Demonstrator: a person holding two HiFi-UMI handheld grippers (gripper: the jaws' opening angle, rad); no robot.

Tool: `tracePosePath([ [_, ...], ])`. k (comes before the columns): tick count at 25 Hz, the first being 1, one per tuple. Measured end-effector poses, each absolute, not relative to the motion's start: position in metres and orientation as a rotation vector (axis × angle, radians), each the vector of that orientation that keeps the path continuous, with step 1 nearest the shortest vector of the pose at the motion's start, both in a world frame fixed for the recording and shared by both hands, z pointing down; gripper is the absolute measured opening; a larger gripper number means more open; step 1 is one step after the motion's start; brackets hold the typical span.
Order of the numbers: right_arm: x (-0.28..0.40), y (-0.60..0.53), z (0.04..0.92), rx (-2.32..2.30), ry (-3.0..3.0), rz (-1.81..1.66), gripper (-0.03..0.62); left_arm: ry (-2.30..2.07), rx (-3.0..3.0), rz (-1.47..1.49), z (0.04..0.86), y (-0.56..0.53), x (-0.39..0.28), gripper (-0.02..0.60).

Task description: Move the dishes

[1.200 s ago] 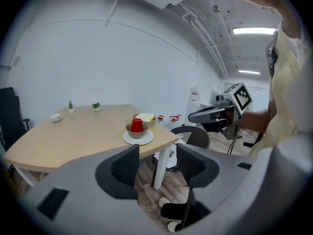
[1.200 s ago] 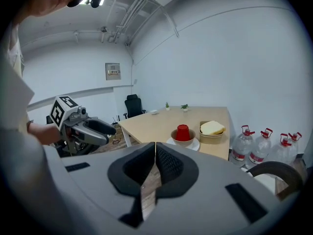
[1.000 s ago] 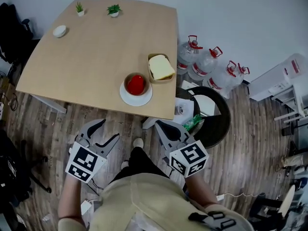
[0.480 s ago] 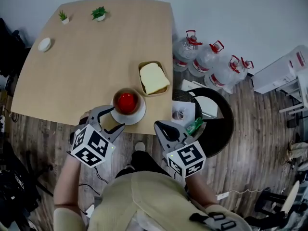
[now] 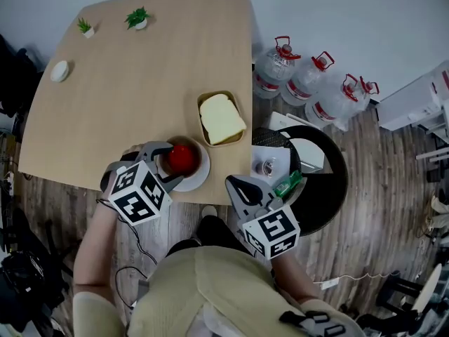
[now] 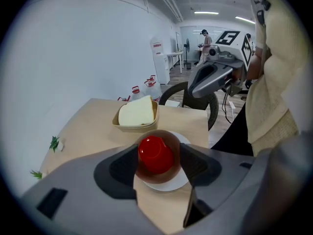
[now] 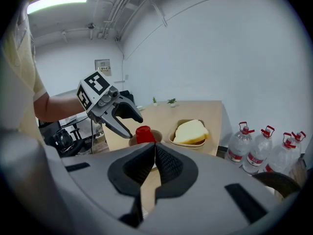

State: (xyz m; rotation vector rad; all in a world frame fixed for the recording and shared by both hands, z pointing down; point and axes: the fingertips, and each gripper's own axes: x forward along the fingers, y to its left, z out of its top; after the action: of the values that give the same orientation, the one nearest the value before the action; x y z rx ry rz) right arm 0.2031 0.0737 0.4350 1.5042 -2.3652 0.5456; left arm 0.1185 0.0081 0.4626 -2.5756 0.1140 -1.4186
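Observation:
A white plate (image 5: 199, 177) sits near the front edge of the wooden table (image 5: 126, 97) and carries a brown bowl (image 5: 193, 148) with a red cup-like thing (image 5: 181, 158) in it. My left gripper (image 5: 171, 166) is open, one finger on each side of the bowl; in the left gripper view the red thing (image 6: 155, 153) shows in the gap. Whether the fingers touch the bowl I cannot tell. Behind it stands a tan tray (image 5: 240, 137) holding a pale yellow block (image 5: 221, 118). My right gripper (image 5: 236, 183) is shut and empty, off the table's front right corner.
Three water bottles (image 5: 309, 83) stand on the floor right of the table, beside a black round chair (image 5: 335, 181) holding white things. Two small potted plants (image 5: 137, 18) and a small white dish (image 5: 59, 70) are at the table's far left.
My left gripper has moved forward from below the table edge up to the plate, its open fingers now flanking the bowl. The right gripper has hardly moved.

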Motion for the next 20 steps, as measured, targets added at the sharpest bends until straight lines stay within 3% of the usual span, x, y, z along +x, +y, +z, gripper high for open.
tracePosePath([
  [13,0.221,0.057,0.448,1.477,-2.383,0.598,0.014,-0.037,-2.525,-1.574,0.491,-0.012,0.139,0.285],
  [20,0.236,0.054,0.444,1.474,-2.412,0.596,0.014,-0.067,-2.542,-1.563,0.499,-0.010,0.144,0.264],
])
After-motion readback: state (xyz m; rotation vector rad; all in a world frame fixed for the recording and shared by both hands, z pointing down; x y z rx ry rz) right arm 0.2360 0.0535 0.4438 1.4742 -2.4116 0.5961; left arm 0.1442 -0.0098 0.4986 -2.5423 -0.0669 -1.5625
